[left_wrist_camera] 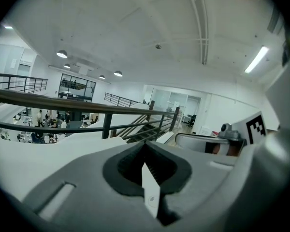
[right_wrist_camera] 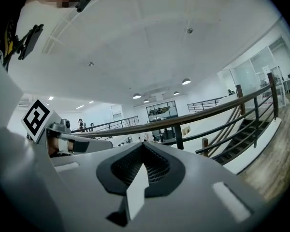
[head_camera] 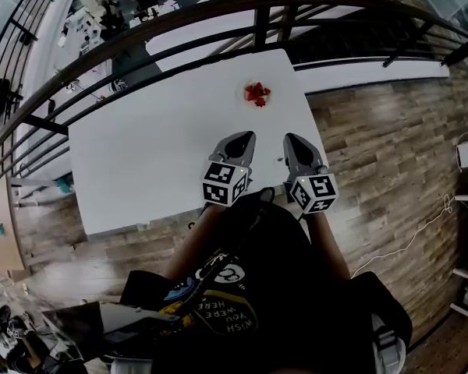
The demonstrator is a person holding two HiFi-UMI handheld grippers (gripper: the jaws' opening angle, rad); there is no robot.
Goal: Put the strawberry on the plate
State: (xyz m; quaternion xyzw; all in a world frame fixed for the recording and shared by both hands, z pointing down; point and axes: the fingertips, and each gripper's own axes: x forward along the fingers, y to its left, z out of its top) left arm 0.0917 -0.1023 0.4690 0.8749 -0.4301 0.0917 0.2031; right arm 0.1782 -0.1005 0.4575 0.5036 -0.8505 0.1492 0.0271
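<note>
While strawberry [head_camera: 257, 93] lies far across table [head_camera: 140, 162] | left gripper [head_camera: 245, 137], right gripper [head_camera: 291, 139] clenched, empty | railing [head_camera: 218, 20] beyond

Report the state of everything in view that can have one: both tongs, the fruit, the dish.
left tongs: shut, empty, held over the near edge of the white table.
right tongs: shut, empty, beside the left tongs.
strawberry: lying on the plate, far from both tongs.
plate: flat on the table near its far edge, holding the strawberry.
</note>
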